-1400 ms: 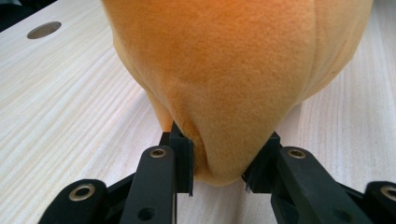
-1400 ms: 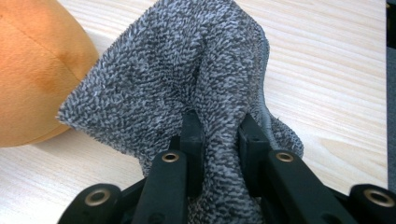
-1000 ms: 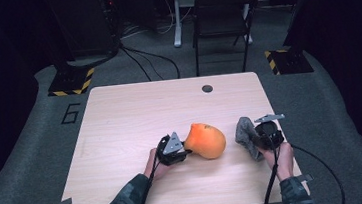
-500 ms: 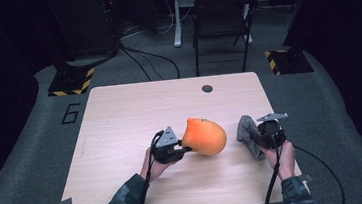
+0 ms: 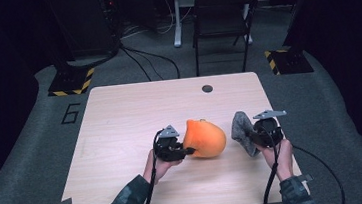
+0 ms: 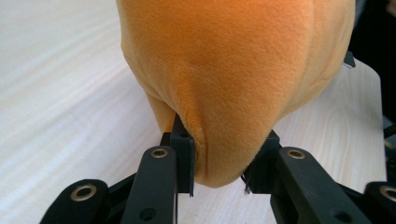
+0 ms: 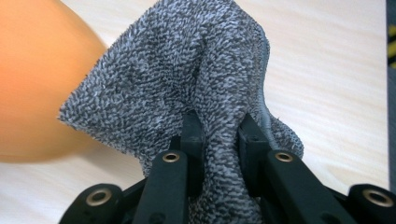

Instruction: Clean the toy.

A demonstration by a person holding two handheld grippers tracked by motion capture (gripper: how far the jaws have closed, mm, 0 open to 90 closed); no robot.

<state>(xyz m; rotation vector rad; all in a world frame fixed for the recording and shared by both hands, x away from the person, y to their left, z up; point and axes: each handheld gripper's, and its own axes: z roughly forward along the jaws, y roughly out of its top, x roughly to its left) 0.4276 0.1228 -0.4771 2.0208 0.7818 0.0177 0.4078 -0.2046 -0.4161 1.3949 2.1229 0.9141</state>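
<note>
While the left tongs (image 6: pixel 217 161) are pinching a fold of the orange plush toy (image 5: pixel 205 138) near the middle of the wooden bench (image 5: pixel 120 118), the right tongs (image 7: pixel 219 140) are clamping a grey terry cloth (image 7: pixel 187 79) just beside it

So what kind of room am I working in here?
Most likely a lab or recording studio, not a home: a bare wooden table on grey carpet with a marked number 6, hazard-striped stand bases, loose floor cables, and dark surroundings.

orange plush (image 5: pixel 205 138) — speckled grey cloth (image 5: pixel 242 132)
</note>
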